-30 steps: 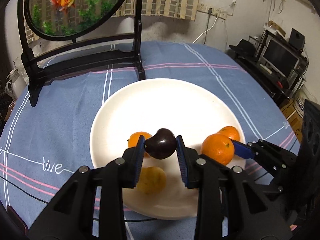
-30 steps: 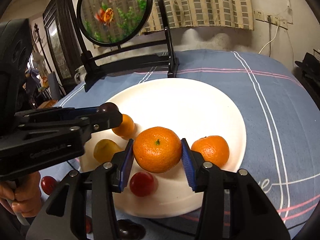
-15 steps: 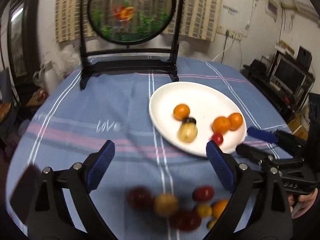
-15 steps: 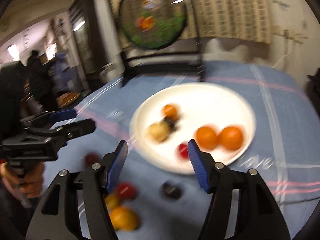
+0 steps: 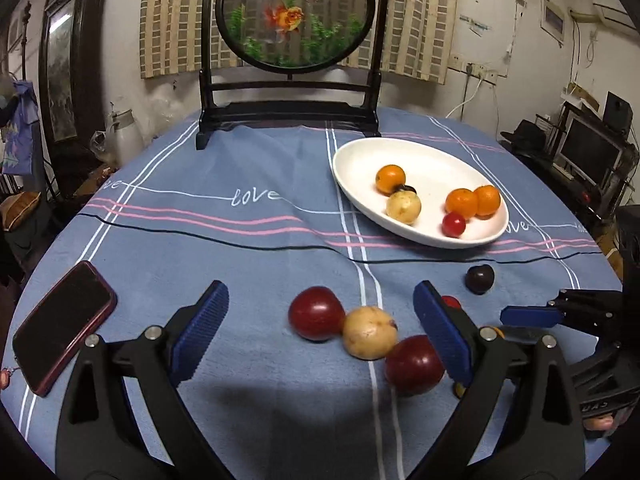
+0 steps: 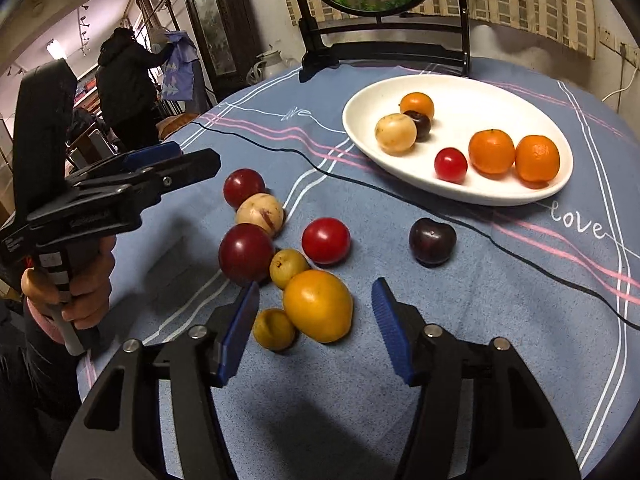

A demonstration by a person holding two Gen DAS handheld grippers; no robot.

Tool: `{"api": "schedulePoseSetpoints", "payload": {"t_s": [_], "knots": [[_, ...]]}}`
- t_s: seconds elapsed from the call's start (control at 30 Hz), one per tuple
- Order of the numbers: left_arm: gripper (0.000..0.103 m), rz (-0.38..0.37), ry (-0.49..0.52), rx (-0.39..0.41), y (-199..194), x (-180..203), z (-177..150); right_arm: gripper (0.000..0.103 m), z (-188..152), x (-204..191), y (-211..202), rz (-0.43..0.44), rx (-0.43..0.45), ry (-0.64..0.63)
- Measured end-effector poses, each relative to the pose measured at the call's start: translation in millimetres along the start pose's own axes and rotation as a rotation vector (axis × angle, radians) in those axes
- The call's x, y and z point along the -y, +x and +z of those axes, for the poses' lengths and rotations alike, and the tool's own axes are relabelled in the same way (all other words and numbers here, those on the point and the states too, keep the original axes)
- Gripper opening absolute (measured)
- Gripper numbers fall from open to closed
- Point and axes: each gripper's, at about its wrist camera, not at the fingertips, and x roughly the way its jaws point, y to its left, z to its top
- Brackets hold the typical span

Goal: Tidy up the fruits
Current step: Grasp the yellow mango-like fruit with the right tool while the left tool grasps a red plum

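Note:
The white plate (image 5: 420, 240) (image 6: 480, 196) holds three oranges, a pale yellow fruit, a dark plum and a small red fruit. Several loose fruits lie on the blue cloth in front of it. My left gripper (image 5: 320, 300) stands wide open above a red plum (image 5: 316, 312), a pale yellow fruit (image 5: 370, 338) and a second red plum (image 5: 414, 364), touching none. My right gripper (image 6: 316, 300) has its jaws closing around a yellow-orange fruit (image 6: 318, 306); the pads are still clear of it. A dark plum (image 6: 432, 246) lies alone between the pile and the plate.
A red-cased phone (image 5: 60, 320) lies at the left table edge. A thin black cable (image 5: 200, 236) crosses the cloth between the fruits and the plate. A framed goldfish screen (image 5: 288, 120) stands at the back. A person (image 6: 124, 80) stands in the far room.
Both grippers let go of their fruit on the plate, the left a dark plum, the right an orange. Both opened and drew back to the loose fruits on the cloth.

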Motion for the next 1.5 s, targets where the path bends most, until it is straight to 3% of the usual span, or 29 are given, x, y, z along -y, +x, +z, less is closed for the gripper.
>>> {"api": "schedulePoseSetpoints", "payload": {"t_s": [0.33, 0.6, 0.63, 0.8, 0.9, 0.97, 1.13, 1.5], "knots": [[0.095, 0.000, 0.015, 0.002, 0.5, 5.6, -0.8, 0.053, -1.9, 3.0, 8.0, -0.015, -0.021, -0.005], [0.095, 0.002, -0.005, 0.001, 1.9, 1.8, 0.7, 0.045, -1.7, 8.6, 10.4, 0.038, -0.031, 0.036], [0.095, -0.004, -0.015, -0.005, 3.0, 0.2, 0.9, 0.040, -1.7, 10.7, 10.6, 0.037, -0.033, 0.048], [0.095, -0.056, -0.017, -0.039, 5.9, 0.7, -0.6, 0.039, 0.9, 16.9, 1.6, 0.021, 0.003, 0.078], [0.094, -0.152, 0.093, -0.047, -1.5, 16.4, -6.2, 0.039, 3.6, 21.1, -8.4, 0.006, 0.046, 0.093], [0.086, -0.196, 0.151, -0.042, -6.3, 26.3, -11.0, 0.039, 4.2, 26.2, -10.1, 0.003, 0.051, 0.116], [0.049, -0.247, 0.232, -0.150, 10.1, 45.2, -24.6, 0.039, 4.1, 30.4, -7.1, -0.010, 0.042, 0.135], [0.046, -0.231, 0.253, -0.212, 22.8, 48.4, -35.4, 0.039, 5.0, 28.8, -5.6, -0.017, 0.036, 0.132]]}}
